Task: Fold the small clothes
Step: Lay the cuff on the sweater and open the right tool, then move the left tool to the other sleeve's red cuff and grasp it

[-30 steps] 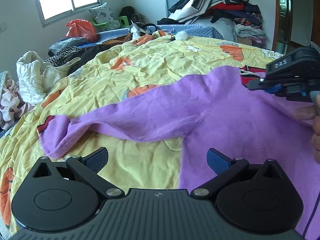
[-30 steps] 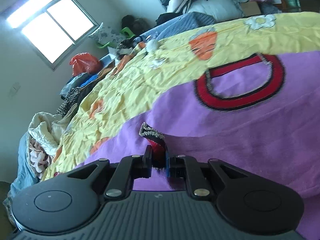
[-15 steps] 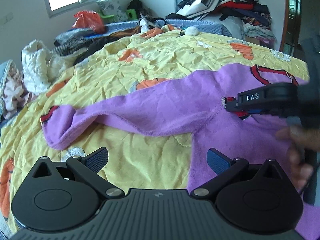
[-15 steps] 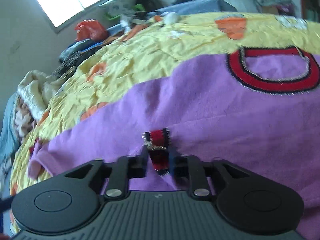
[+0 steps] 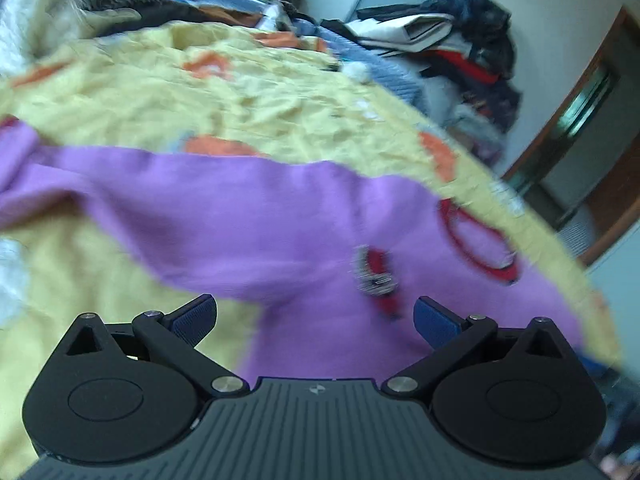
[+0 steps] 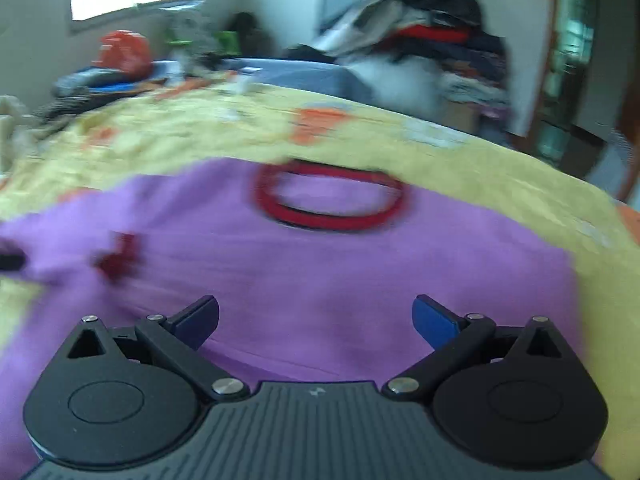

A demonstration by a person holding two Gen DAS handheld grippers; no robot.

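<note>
A small sweater (image 5: 304, 224) lies spread flat on a bedsheet (image 5: 168, 104) that covers the bed. In the left wrist view, one sleeve (image 5: 80, 176) runs out to the left across the sheet, while the body lies to the right, nearer the bed's right edge. A ring-shaped patch (image 6: 328, 196) sits on the sweater's body toward its far side. A cuff (image 5: 376, 276) lies on top of the body, nearer than the patch and to its left. Behind the bed, against the far wall, stands a heap of clothes (image 6: 424, 40). More bundled fabric (image 5: 36, 20) lies along the bed's left side, and a door (image 5: 580, 128) stands at the right.
</note>
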